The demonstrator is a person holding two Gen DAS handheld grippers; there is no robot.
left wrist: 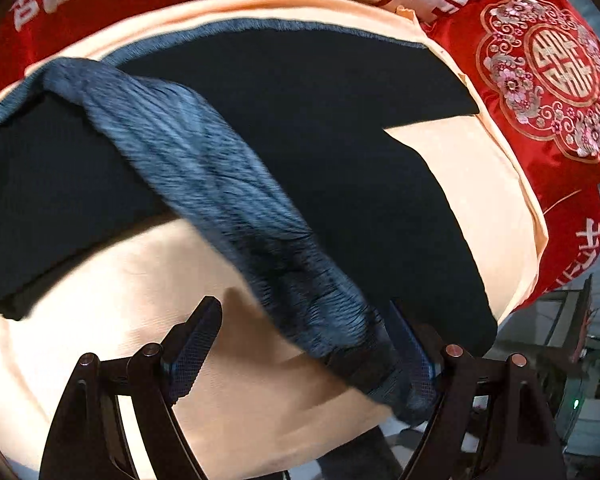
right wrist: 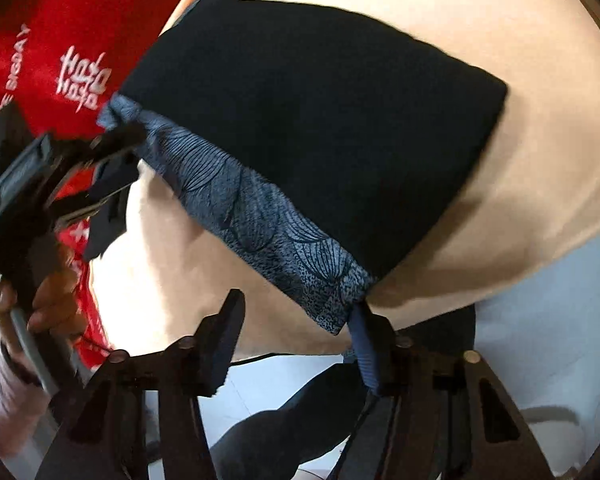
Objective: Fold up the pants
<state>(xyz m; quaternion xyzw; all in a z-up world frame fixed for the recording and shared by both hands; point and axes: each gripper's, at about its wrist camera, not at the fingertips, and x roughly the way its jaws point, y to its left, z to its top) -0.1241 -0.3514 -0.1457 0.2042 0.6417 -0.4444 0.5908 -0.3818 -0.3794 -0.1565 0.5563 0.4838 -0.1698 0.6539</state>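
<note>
**A:** What does the left wrist view show?

**B:** Black pants with a patterned blue-grey waistband point(left wrist: 228, 184) lie spread on a peach-coloured cloth-covered surface point(left wrist: 112, 304). The waistband runs diagonally from upper left down to lower right. The left gripper point(left wrist: 304, 344) has its jaws standing wide; the waistband's lower end lies against its right finger, and nothing is pinched. A red satin cushion with gold and pink floral embroidery point(left wrist: 548, 80) sits at the upper right, beside the surface.

**A:** And the right wrist view?

**B:** The same pants appear as a black block, waistband edge towards the camera. The right gripper point(right wrist: 300, 332) has its jaws at a middling gap. One corner of the waistband touches its right finger; the left finger stands apart from the cloth, so it grips nothing. At the left edge the other gripper, held by a hand point(right wrist: 48, 304), hovers by the waistband's far corner. Red fabric with white lettering point(right wrist: 64, 64) lies behind.
</note>
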